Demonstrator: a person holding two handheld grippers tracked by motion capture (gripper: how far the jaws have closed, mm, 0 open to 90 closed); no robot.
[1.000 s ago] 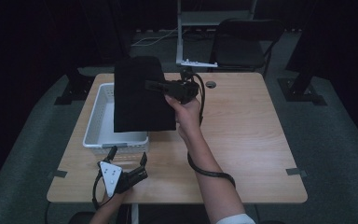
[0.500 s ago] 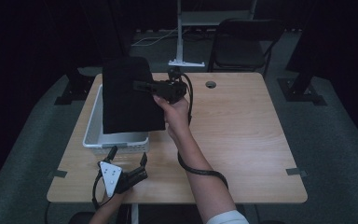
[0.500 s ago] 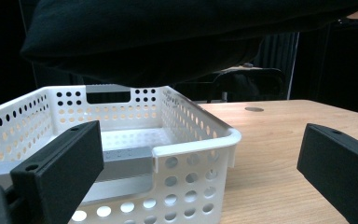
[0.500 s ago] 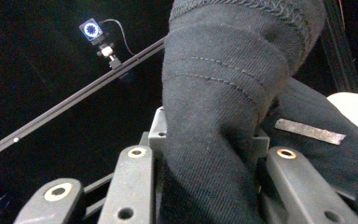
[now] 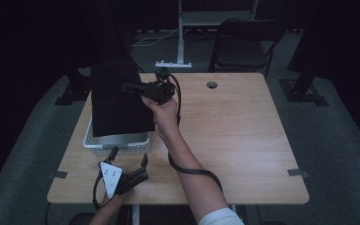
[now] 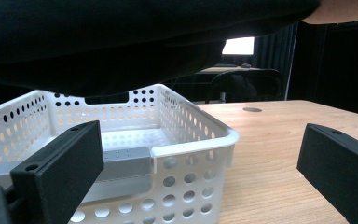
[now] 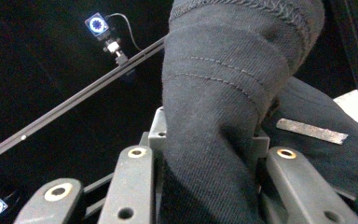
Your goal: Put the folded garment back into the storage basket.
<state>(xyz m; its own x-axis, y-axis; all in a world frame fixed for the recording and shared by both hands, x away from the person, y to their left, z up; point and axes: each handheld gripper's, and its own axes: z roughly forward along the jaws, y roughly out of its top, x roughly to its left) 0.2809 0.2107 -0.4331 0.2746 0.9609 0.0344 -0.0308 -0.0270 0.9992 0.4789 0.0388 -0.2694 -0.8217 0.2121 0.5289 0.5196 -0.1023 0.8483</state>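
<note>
High view: wooden table (image 5: 243,140), white perforated basket (image 5: 117,141) at its left side. R gripper (image 5: 130,87) raised above the basket, held by the person's right hand (image 5: 165,112); cable (image 5: 187,169) trails along the forearm down to the table. Black cloth (image 5: 119,98) hangs from the R gripper as a flat dark sheet, covering most of the basket from above; only the basket's near rim and front wall visible under its lower edge. Cannot tell from this view if the cloth's lower edge touches the basket.

R gripper view: thick fold of dark knit cloth (image 7: 223,93), w/ stitched seams, pinched between the 2 jaws, which are closed narrow on it. Small grey tag (image 7: 311,130) on the cloth at right. Background dark; slanted rail w/ 2 small lit camera units (image 7: 97,24) on it.

L gripper (image 5: 126,166) low at the table's near-left edge, just in front of the basket, grey 3-cornered plate (image 5: 109,176) on top. L gripper view: both jaws spread wide, nothing between them; basket (image 6: 168,140) straight ahead, near corner close to the left jaw, apart from it. Cloth (image 6: 121,42) hangs above the basket, its lower edge clear of the far wall. Basket floor visible, bare where seen.

Black folding chair (image 5: 248,47) beyond the far edge of the table. Small round hole (image 5: 211,85) in the tabletop near the far edge.
</note>
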